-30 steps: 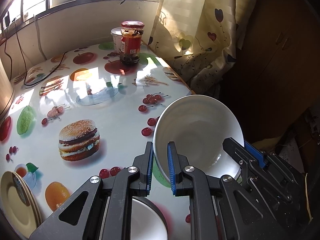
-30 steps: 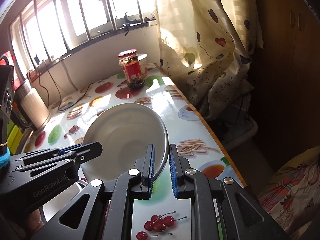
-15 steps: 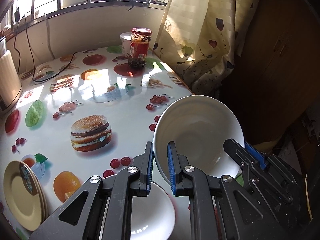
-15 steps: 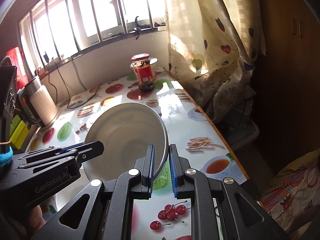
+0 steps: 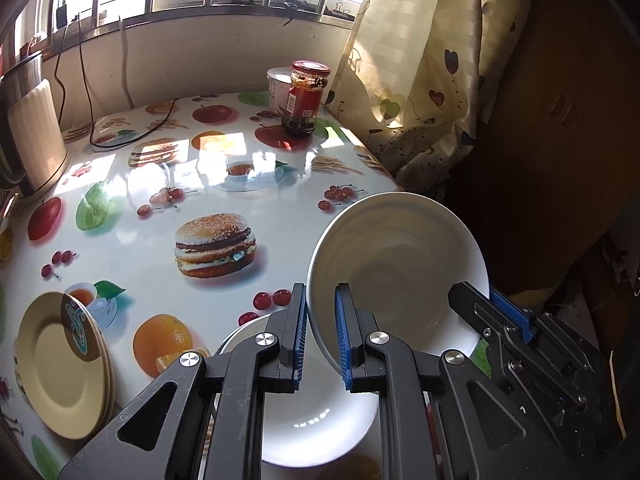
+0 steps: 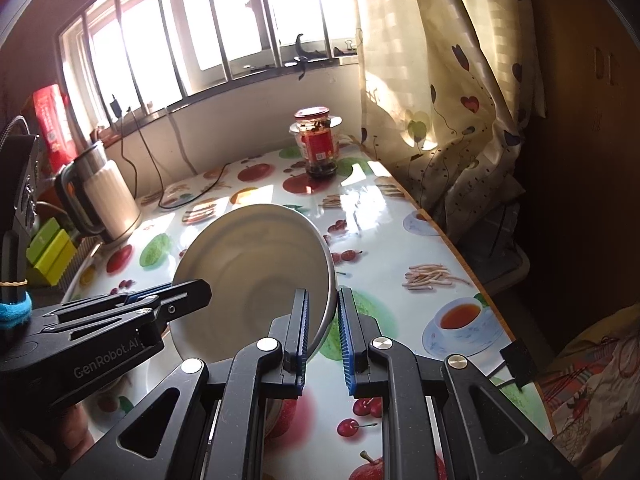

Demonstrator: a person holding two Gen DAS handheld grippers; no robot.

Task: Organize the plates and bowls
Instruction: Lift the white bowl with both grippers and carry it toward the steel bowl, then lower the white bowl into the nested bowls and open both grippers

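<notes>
A white bowl [image 5: 400,268] is held tilted above the table by both grippers. My left gripper [image 5: 321,332] is shut on its left rim; my right gripper [image 6: 322,324] is shut on the opposite rim, and the bowl shows in the right wrist view [image 6: 256,272] too. Each gripper shows in the other's view, the right one [image 5: 504,316] and the left one [image 6: 160,300]. Under the held bowl a second white bowl [image 5: 316,420] sits on the table, partly hidden by my left gripper. A stack of yellow plates [image 5: 60,364] lies at the left.
The table [image 5: 132,216] has a glossy fruit-print cover. A red-lidded jar [image 5: 306,98] and a white tub [image 5: 278,90] stand at the far edge by the curtain [image 5: 408,80]. A kettle [image 6: 100,196] with a cable stands far left. The table's right edge [image 6: 460,252] drops off.
Both grippers have carried the bowl back toward the near side and higher. More of the table, the lower bowl and the yellow plates has come into view.
</notes>
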